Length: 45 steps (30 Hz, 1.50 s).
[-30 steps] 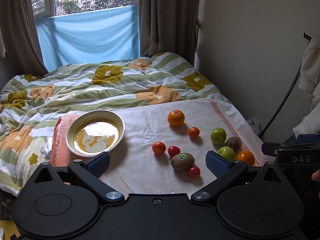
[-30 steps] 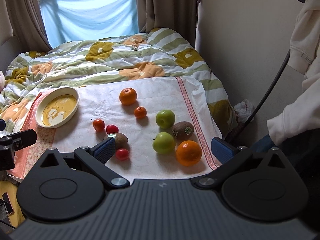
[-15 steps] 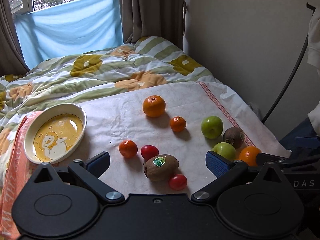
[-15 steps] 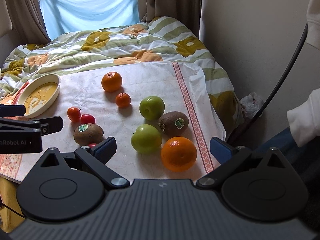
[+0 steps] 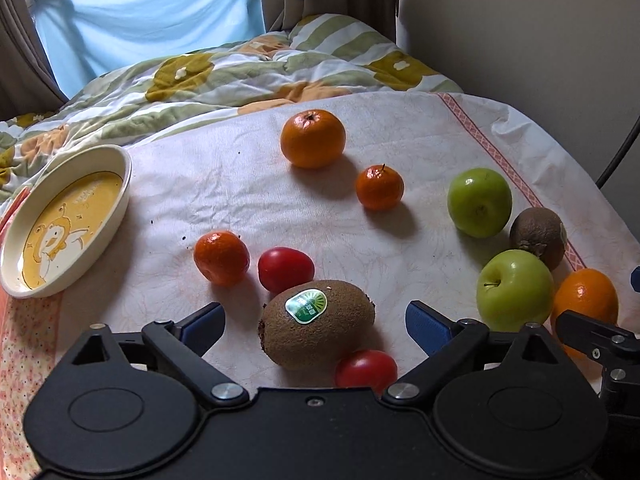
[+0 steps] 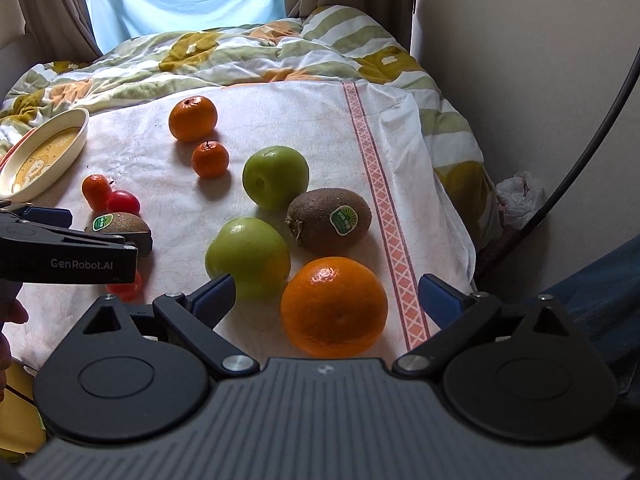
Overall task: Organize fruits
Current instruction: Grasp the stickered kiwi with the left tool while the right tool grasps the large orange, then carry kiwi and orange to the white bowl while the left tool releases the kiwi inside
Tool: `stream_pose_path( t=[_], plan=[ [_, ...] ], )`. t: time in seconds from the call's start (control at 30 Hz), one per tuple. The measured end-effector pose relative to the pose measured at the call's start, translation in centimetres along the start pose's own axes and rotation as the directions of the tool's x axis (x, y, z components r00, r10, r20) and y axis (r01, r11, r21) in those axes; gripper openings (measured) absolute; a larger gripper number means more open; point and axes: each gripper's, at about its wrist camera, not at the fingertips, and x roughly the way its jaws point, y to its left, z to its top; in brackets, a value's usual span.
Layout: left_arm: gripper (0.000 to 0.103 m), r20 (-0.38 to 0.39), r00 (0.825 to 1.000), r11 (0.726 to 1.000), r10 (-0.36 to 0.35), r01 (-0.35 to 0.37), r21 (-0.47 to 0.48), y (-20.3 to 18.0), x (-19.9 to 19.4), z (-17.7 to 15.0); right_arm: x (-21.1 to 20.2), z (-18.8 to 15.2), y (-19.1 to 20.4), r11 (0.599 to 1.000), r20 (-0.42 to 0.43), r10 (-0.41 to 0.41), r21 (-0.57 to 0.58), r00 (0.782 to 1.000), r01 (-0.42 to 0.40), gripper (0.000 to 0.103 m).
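Fruit lies scattered on a white cloth [image 5: 240, 184] spread over the bed. My left gripper [image 5: 316, 320] hangs low over a stickered kiwi [image 5: 320, 332], which lies between its blue pads without touching them; the jaws are closing. A red tomato [image 5: 366, 368] sits just in front of that kiwi, another tomato [image 5: 286, 268] and a mandarin [image 5: 221, 258] behind it. My right gripper [image 6: 328, 294] stands open around a big orange [image 6: 334, 306], its pads apart from the peel. Two green apples [image 6: 248, 258] [image 6: 276, 176] and a second kiwi [image 6: 330, 220] lie just beyond.
A cream bowl [image 5: 124, 184] with a yellow cartoon base stands at the cloth's left edge. A larger orange [image 5: 313, 139] and a small mandarin [image 5: 379, 187] lie farther back. A striped quilt [image 5: 240, 68] covers the bed behind. A wall and a black cable [image 6: 592, 148] border the right side.
Both grippers have come down and forward toward the fruit. The left one now straddles the stickered kiwi, and the right one straddles the big orange.
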Motion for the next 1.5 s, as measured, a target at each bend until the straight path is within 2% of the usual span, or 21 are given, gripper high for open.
stream_pose_path(
  t=[0.13, 0.27, 0.33, 0.37, 0.5, 0.7, 0.8, 1.2, 1.5],
  plan=[
    [0.096, -0.016, 1.000, 1.000, -0.002, 0.002, -0.010, -0.3, 0.9, -0.1, 0.9, -0.4, 0.0, 1.000, -0.015, 0.007, -0.009, 1.000, -0.007, 0.103],
    [0.079, -0.052, 0.999, 1.000, -0.006, 0.006, -0.015, -0.5, 1.8, -0.3, 1.5, -0.6, -0.1, 1.000, -0.031, 0.016, -0.011, 0.999, -0.016, 0.103],
    [0.076, -0.048, 0.999, 1.000, -0.012, 0.010, -0.029, -0.2, 1.7, -0.4, 1.8, -0.7, -0.1, 1.000, -0.037, 0.016, -0.011, 0.999, -0.017, 0.103],
    [0.072, -0.046, 0.999, 1.000, -0.010, 0.008, -0.030, -0.1, 1.6, -0.4, 1.9, -0.8, -0.1, 1.000, -0.038, 0.018, -0.011, 0.999, -0.018, 0.103],
    [0.071, -0.044, 0.999, 0.999, -0.016, 0.014, -0.031, 0.0, 1.6, -0.3, 2.2, -1.0, -0.2, 1.000, -0.044, 0.028, -0.002, 0.999, -0.028, 0.103],
    [0.071, -0.040, 0.999, 1.000, -0.007, 0.006, -0.026, -0.2, 1.4, -0.3, 2.6, -1.2, -0.6, 0.999, -0.047, 0.040, 0.011, 0.998, -0.040, 0.090],
    [0.071, -0.038, 0.999, 1.000, -0.005, 0.004, -0.023, -0.2, 1.3, -0.3, 2.7, -1.2, -0.8, 0.999, -0.050, 0.031, 0.014, 0.998, -0.031, 0.079],
    [0.071, 0.005, 1.000, 1.000, 0.000, 0.000, -0.020, -0.6, -0.8, 0.1, 1.9, -1.0, -1.6, 0.997, -0.048, 0.059, 0.043, 0.997, -0.057, 0.078],
    [0.071, 0.074, 0.997, 0.998, 0.026, -0.022, -0.052, 0.0, -5.1, 1.8, -1.4, 2.0, -2.1, 0.998, -0.003, 0.068, 0.019, 0.998, -0.067, 0.078]
  ],
)
